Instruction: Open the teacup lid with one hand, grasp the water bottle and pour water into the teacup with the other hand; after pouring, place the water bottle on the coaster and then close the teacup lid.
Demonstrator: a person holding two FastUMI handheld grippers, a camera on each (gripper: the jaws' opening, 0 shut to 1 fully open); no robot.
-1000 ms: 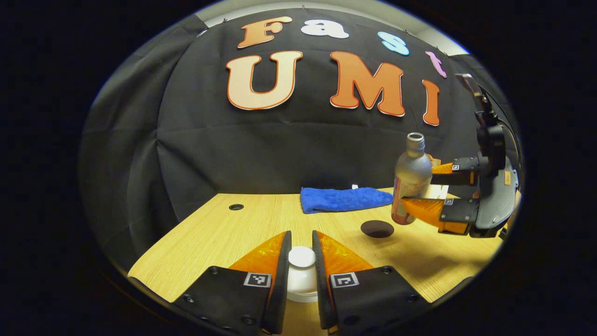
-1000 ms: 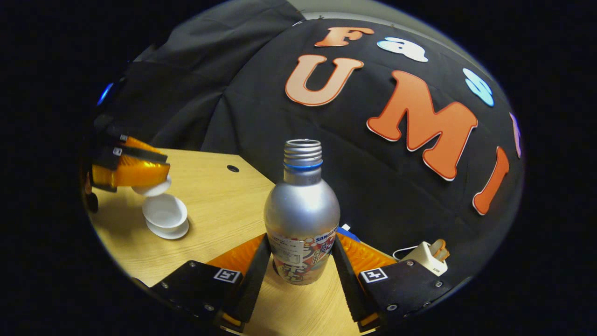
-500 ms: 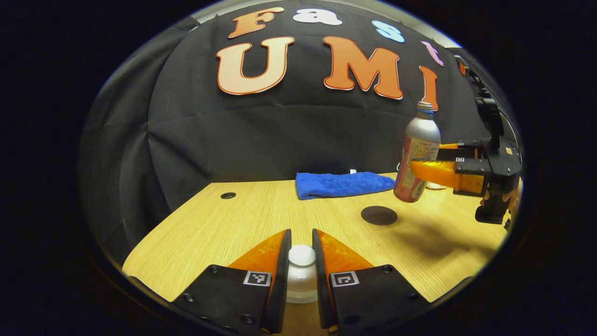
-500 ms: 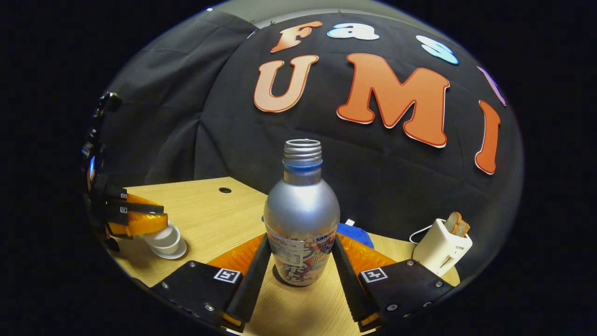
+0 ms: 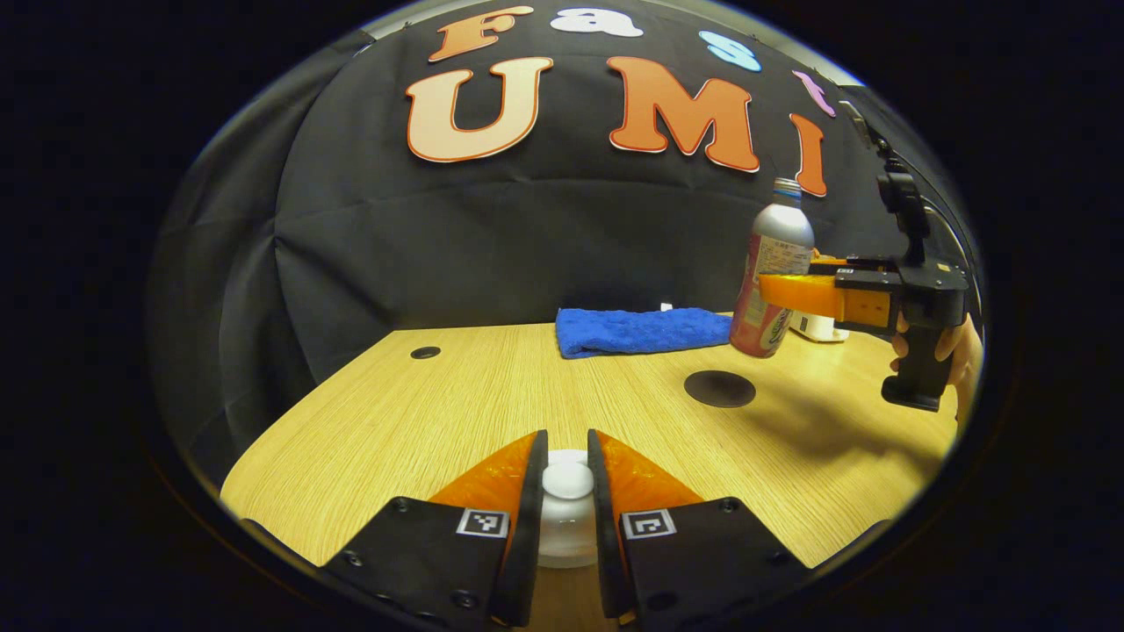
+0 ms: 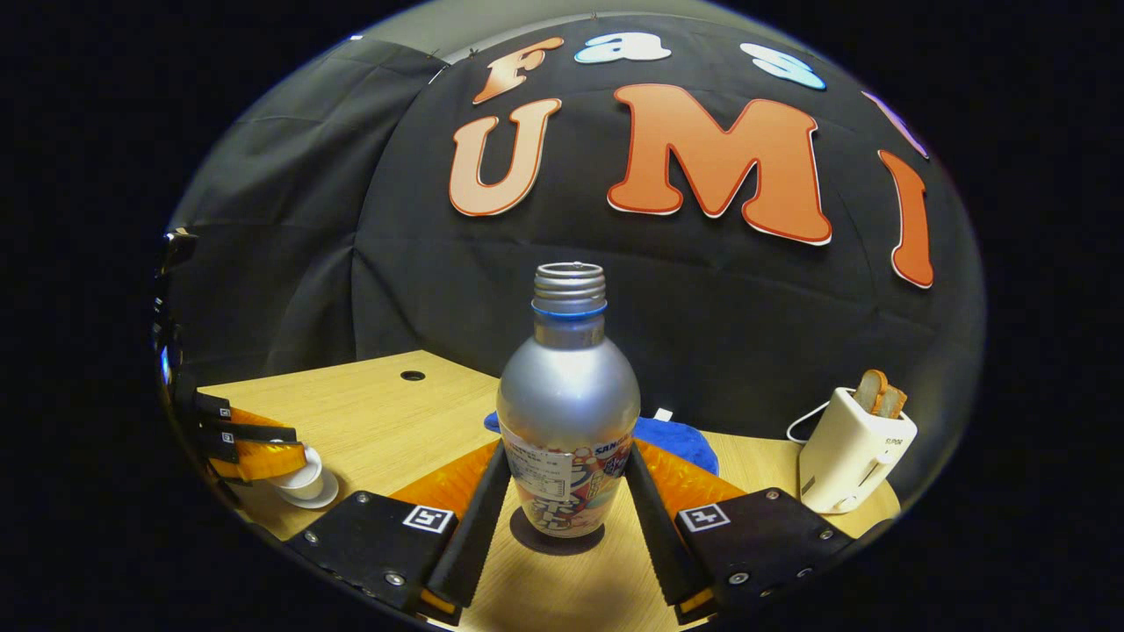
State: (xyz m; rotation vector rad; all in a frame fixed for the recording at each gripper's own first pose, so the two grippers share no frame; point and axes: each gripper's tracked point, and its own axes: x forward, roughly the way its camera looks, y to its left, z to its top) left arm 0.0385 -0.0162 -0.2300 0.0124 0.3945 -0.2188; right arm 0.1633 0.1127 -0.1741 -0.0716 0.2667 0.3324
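My left gripper (image 5: 566,437) is shut on the white knob of the teacup lid (image 5: 567,481). In the right gripper view the left gripper (image 6: 285,458) holds that lid down at the white teacup (image 6: 303,484), which stands on its saucer; whether the lid is fully seated I cannot tell. My right gripper (image 6: 566,449) is shut on the silver water bottle (image 6: 568,395), upright and uncapped. The round dark coaster (image 6: 555,537) lies right under the bottle's base. From the left gripper view the bottle (image 5: 777,272) hangs just above and beyond the coaster (image 5: 719,388), held by the right gripper (image 5: 803,297).
A blue cloth (image 5: 645,330) lies at the back of the wooden table (image 5: 492,386). A white toaster (image 6: 856,452) with bread in it stands at the back right. A small cable hole (image 5: 425,352) sits at the table's far left.
The right gripper swung the bottle upright and carried it away from the cup, down over the coaster. The left gripper lowered the lid from above the cup onto it.
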